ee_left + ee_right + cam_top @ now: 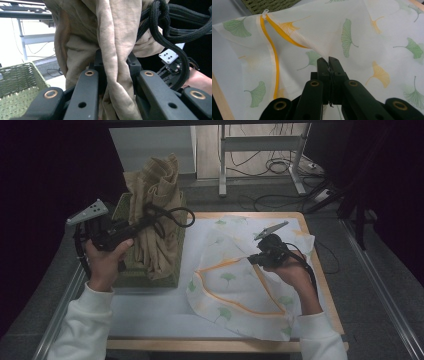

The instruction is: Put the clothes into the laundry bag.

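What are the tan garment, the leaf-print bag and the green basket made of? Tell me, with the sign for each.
Tan garment: probably a soft matte woven fabric like cotton; it hangs in limp creases.
Leaf-print bag: thin, slightly see-through mesh, likely synthetic; a fine weave shows, with an orange zipper.
Green basket: woven fibre or cord, exact material unclear; interlaced strands show on the wall.

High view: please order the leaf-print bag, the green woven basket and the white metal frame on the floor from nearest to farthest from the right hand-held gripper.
From the right hand-held gripper:
1. Leaf-print bag: its fabric is clamped in the jaws, on the table.
2. Green woven basket: to the left, at the table's left side.
3. White metal frame: beyond the table's far edge, on the floor.
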Demonstrator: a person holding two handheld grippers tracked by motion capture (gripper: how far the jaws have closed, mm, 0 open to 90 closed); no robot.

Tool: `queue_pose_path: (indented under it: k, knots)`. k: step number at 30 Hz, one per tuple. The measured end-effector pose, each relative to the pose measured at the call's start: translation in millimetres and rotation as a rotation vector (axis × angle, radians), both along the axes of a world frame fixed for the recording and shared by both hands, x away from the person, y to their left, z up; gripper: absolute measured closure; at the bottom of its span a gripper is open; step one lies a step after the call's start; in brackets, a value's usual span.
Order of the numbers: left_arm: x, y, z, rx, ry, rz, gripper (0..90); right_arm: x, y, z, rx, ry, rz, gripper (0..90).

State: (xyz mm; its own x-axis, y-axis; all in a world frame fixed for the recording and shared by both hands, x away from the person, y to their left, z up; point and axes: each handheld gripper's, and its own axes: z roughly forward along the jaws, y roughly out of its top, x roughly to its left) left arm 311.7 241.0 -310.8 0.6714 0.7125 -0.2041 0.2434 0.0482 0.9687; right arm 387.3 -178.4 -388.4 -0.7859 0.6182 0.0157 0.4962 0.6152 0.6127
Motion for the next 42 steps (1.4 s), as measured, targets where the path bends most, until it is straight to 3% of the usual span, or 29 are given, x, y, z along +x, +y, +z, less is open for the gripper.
queue_pose_path:
  k: [11, 20, 33, 42]
  knots:
    - [-5.5, -8.7, -2.3, -0.008, 0.006, -0.040, 76.9, 0.5, 0.2, -0.7, 0.000, 0.000, 0.002, 87.6]
    - [-8.5, -13.5, -6.9, -0.008, 0.007, -0.043, 76.9, 0.7, -0.1, -0.6, 0.001, -0.002, 0.001, 87.6]
    - [-17.3, -27.7, -10.0, -0.022, 0.018, -0.121, 76.9, 0.6, 0.5, -1.1, 0.000, 0.001, 0.001, 87.6]
    - [-24.3, -37.9, -13.7, -0.008, 0.015, -0.159, 76.9, 0.8, 0.4, -1.1, -0.001, 0.000, 0.003, 87.6]
